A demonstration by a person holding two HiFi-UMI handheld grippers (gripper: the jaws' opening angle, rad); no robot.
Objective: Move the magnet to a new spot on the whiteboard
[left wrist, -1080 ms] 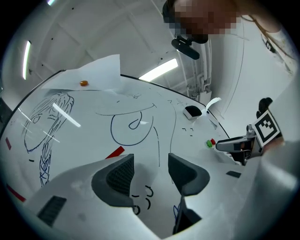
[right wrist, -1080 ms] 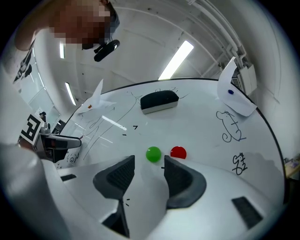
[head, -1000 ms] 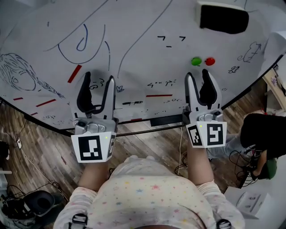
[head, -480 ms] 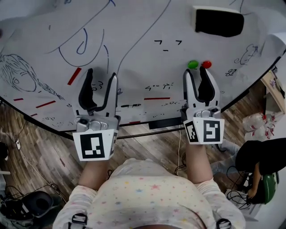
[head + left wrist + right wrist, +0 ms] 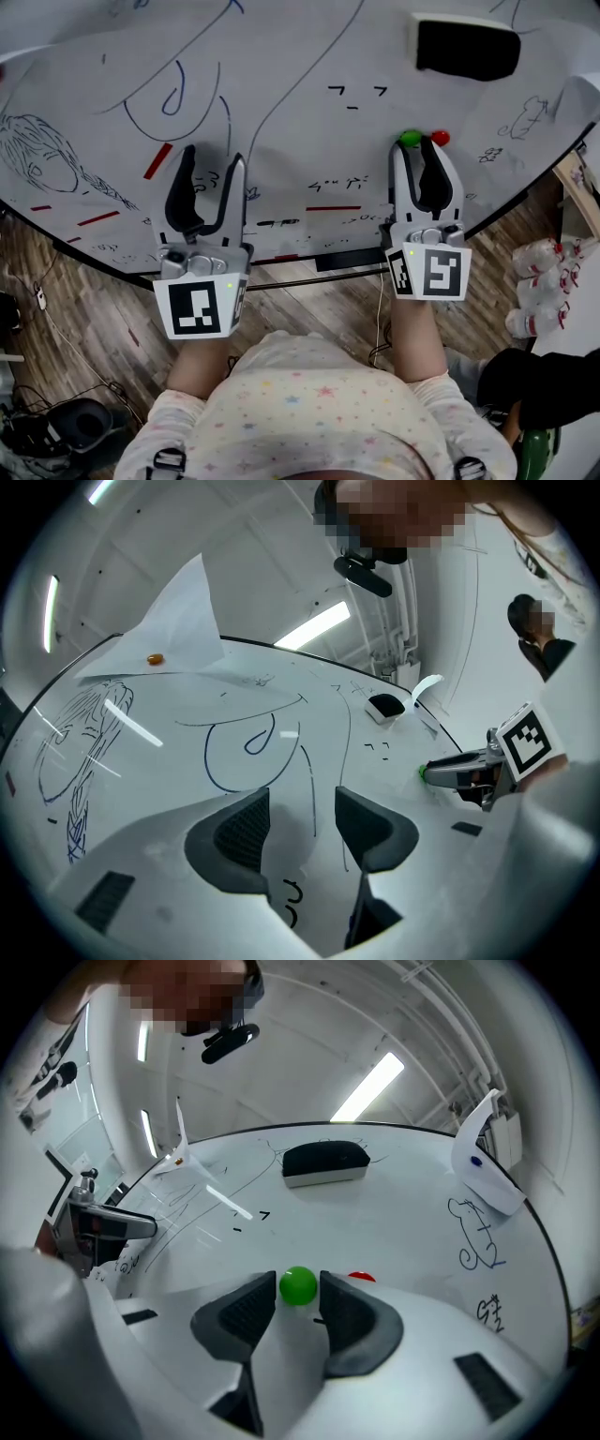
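A green magnet point(image 5: 411, 138) and a red magnet point(image 5: 439, 138) stick side by side on the scribbled whiteboard point(image 5: 281, 103). My right gripper point(image 5: 416, 148) is open, its tips on either side of the green magnet point(image 5: 299, 1285), which nearly fills the gap. The red magnet point(image 5: 362, 1278) peeks out just right of the right jaw. My left gripper point(image 5: 210, 157) is open and holds nothing, hovering over the board's lower left part near black scribbles. In the left gripper view the left gripper point(image 5: 302, 803) frames only blue and black pen lines.
A black-and-white eraser point(image 5: 466, 45) sits on the board above the magnets. A white sheet point(image 5: 483, 1162) sticks up at the board's right edge. The board's lower ledge point(image 5: 319, 272) runs above the wooden floor point(image 5: 84, 309). Bottles point(image 5: 544, 281) and a seated person point(image 5: 539, 394) are at the right.
My right gripper has moved up the board until its tips flank the green magnet. The left gripper has barely moved. The person at the right has shifted down, uncovering the bottles.
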